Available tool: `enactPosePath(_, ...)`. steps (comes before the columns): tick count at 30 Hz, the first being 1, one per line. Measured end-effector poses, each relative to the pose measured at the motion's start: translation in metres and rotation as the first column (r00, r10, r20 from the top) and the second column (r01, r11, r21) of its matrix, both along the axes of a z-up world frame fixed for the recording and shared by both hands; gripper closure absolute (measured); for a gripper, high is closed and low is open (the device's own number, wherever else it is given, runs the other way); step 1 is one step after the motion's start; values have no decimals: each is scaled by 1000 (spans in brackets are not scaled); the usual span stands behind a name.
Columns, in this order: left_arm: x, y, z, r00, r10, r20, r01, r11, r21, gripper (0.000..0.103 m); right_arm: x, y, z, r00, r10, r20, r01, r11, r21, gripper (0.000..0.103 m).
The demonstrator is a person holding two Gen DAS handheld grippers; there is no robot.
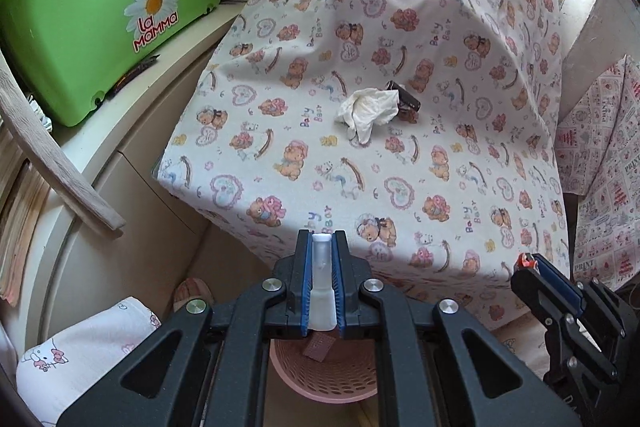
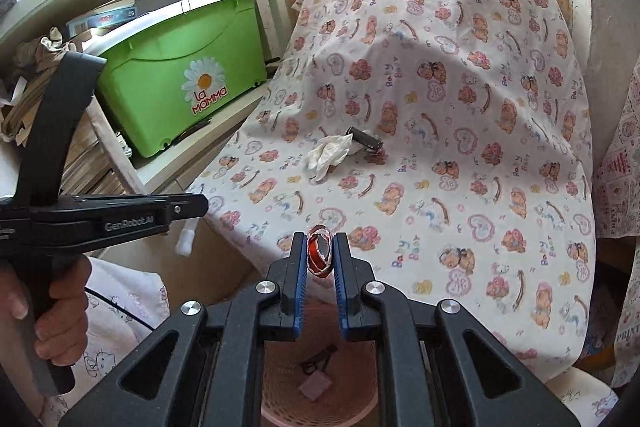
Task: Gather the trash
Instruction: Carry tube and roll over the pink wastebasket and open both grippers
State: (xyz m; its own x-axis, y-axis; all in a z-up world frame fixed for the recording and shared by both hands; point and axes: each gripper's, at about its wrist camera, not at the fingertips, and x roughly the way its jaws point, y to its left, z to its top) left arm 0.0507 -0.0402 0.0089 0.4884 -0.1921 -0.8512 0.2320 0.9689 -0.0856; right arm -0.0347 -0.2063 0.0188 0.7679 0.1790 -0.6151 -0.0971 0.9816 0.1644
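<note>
My left gripper (image 1: pixel 322 241) is shut on a small translucent white plastic tube (image 1: pixel 322 283), held over the pink perforated basket (image 1: pixel 332 375). My right gripper (image 2: pixel 319 241) is shut on a crumpled red and white wrapper (image 2: pixel 319 253), above the same pink basket (image 2: pixel 320 399), which has a few scraps inside. On the bear-print cloth (image 1: pixel 440 155) lie a crumpled white tissue (image 1: pixel 370 109) and a dark small cylinder (image 1: pixel 406 97) touching it. The tissue (image 2: pixel 328 155) and dark cylinder (image 2: pixel 364 139) also show in the right wrist view, well ahead of both grippers.
A green "La Mamma" bin (image 1: pixel 108 11) stands on a white shelf at the left. The right gripper (image 1: pixel 560 299) shows at the left view's right edge. A hand (image 2: pixel 52 311) grips the left tool's handle. Another printed cloth (image 1: pixel 604 167) hangs at the right.
</note>
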Motion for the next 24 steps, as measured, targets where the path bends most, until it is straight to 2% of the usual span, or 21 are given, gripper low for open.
enactPosePath(6,7,1,-31,993,-22,-117,20,1000,-19,94,-2,11,-26,996,41,-79,-43,999,-23,89)
enactPosePath(13,19,0,-72,961,-50,-272,38,998,-48,94,17,12,-65,973,64,-223,-65,998,2,89)
enactPosePath(19,27,-3,-118,916,-19,-400,7,1000,-30,94,31,15,-107,925,75,-372,-62,997,46,89)
enactPosePath(24,28,-7,-164,862,24,-506,-16,1000,20,94,41,29,-147,880,67,-470,-81,997,-8,89)
